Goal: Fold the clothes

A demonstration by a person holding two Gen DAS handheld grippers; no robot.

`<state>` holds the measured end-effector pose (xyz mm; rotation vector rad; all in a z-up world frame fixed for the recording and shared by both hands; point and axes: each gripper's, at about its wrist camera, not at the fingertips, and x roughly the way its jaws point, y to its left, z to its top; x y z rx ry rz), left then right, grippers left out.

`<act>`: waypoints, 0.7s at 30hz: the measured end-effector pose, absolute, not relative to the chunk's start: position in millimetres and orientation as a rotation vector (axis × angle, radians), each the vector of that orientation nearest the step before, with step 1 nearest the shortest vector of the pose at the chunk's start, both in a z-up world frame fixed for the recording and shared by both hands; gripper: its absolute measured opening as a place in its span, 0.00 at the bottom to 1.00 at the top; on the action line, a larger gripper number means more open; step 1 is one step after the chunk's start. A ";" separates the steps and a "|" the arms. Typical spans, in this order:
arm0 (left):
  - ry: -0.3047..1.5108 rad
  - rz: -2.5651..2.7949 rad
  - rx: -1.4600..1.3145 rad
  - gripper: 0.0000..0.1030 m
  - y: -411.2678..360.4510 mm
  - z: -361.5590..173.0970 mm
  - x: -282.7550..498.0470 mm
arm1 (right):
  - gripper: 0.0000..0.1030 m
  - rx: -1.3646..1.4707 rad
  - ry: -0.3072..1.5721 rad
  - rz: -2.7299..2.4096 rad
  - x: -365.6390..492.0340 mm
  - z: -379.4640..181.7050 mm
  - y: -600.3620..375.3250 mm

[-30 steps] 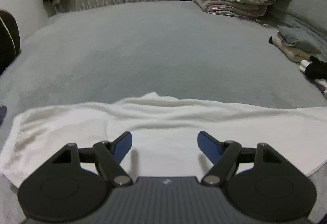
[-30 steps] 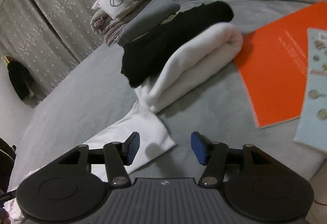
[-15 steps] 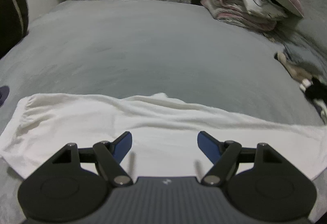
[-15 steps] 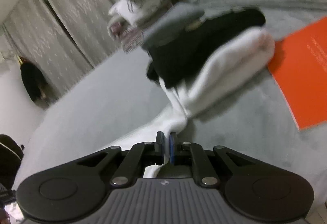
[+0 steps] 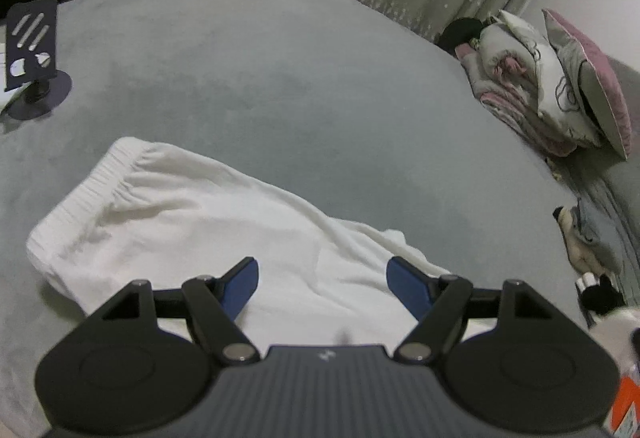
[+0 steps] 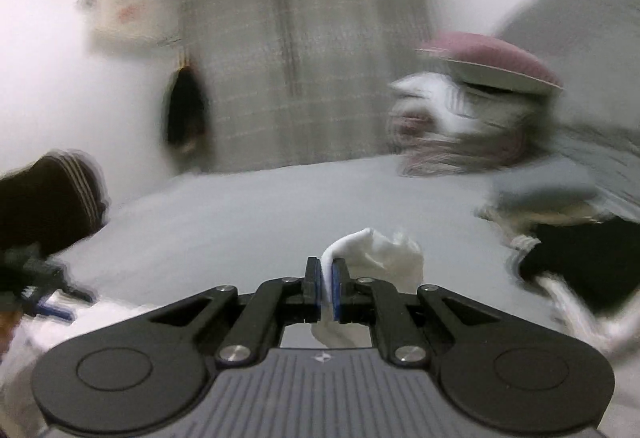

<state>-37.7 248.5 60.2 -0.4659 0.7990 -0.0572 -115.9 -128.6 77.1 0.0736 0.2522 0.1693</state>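
White trousers (image 5: pixel 192 222) lie flat on the grey bed (image 5: pixel 280 78), with the elastic waistband (image 5: pixel 92 182) at the left. My left gripper (image 5: pixel 322 282) hovers just above the cloth, open, with nothing between its blue pads. My right gripper (image 6: pixel 326 280) is shut on a bunched end of the same white cloth (image 6: pixel 384 254), which it holds up off the bed; a fold sticks out past the pads. The right wrist view is blurred by motion.
Folded bedding under a pink pillow (image 5: pixel 552 86) is stacked at the bed's far right. Small clothes (image 5: pixel 592 238) and a black garment (image 6: pixel 584 258) lie along the right side. A dark phone stand (image 5: pixel 34 54) stands at the left, below a black bag (image 6: pixel 48 198).
My right gripper closed on the white cloth's end, lifted it and swung away from the orange book. My left gripper shifted and rolled, so the waistband now shows; it stayed open.
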 end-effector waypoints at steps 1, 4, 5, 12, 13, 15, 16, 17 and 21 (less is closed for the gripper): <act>0.792 -0.054 -0.475 0.72 251.9 60.2 -38.2 | 0.08 0.050 0.255 0.206 -110.3 75.3 -106.9; 0.779 -0.036 -0.515 0.72 267.5 60.2 -37.4 | 0.08 0.007 0.283 0.301 -87.9 63.9 -45.4; 0.776 -0.027 -0.531 0.72 274.1 59.4 -36.9 | 0.08 -0.007 0.303 0.329 -80.1 57.9 -24.9; 0.789 -0.040 -0.587 0.72 293.2 50.9 -35.7 | 0.09 -0.086 0.490 0.386 -44.3 2.0 68.9; 0.788 -0.053 -0.580 0.72 291.9 51.3 -36.6 | 0.09 -0.077 0.505 0.388 -41.7 -1.5 69.9; 0.782 -0.080 -0.560 0.72 288.6 53.5 -38.8 | 0.10 -0.067 0.515 0.393 -41.5 -6.0 69.2; 0.779 -0.096 -0.550 0.72 285.5 54.6 -39.9 | 0.13 -0.055 0.521 0.397 -42.8 -6.8 67.1; 0.779 -0.113 -0.542 0.72 282.1 55.6 -40.9 | 0.21 -0.038 0.529 0.402 -44.8 -7.0 64.3; 0.790 -0.175 -0.522 0.72 266.7 57.1 -43.7 | 0.35 -0.003 0.540 0.400 -59.7 -1.4 53.0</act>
